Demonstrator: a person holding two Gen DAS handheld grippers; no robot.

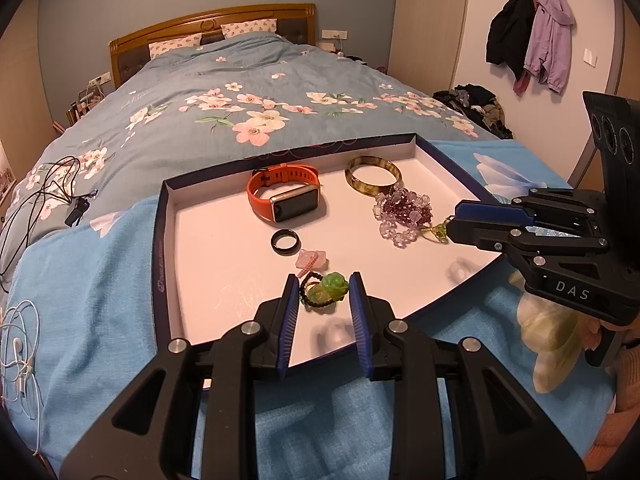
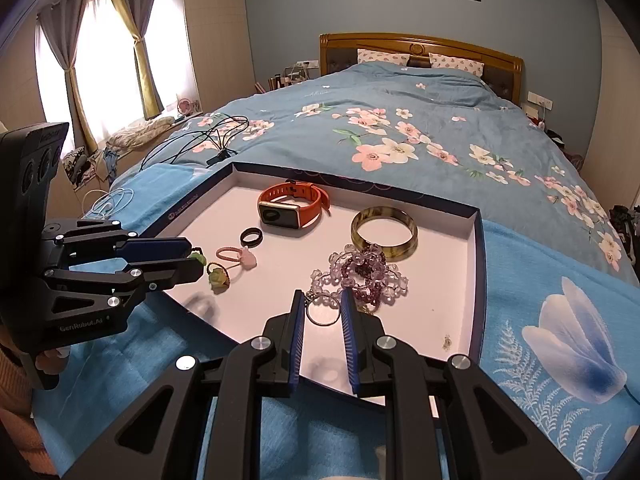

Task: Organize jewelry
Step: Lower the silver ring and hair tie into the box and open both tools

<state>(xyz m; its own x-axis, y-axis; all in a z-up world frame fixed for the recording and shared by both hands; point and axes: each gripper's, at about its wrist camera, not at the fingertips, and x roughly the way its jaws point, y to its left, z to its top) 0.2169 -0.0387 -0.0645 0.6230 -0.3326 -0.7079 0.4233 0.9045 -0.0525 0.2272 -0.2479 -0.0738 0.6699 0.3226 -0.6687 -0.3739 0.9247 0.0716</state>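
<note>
A shallow white tray (image 1: 224, 248) with a dark blue rim lies on the bed; it also shows in the right wrist view (image 2: 452, 280). In it lie an orange smartwatch (image 1: 286, 196), an amber bangle (image 1: 373, 176), a purple and clear bead bracelet (image 1: 404, 212), a black ring (image 1: 285, 241), a pink charm (image 1: 312, 261) and a green flower bracelet (image 1: 326, 290). My left gripper (image 1: 324, 292) is open, its fingers on either side of the green flower bracelet. My right gripper (image 2: 322, 310) is open around a metal ring (image 2: 322, 312) attached to the bead bracelet (image 2: 360, 276).
The tray rests on a light blue cloth (image 1: 92, 280) over a floral duvet (image 1: 240, 92). Black cables (image 1: 44, 188) and white earphones (image 1: 20, 344) lie to the left. Coats (image 1: 532, 36) hang on the right wall.
</note>
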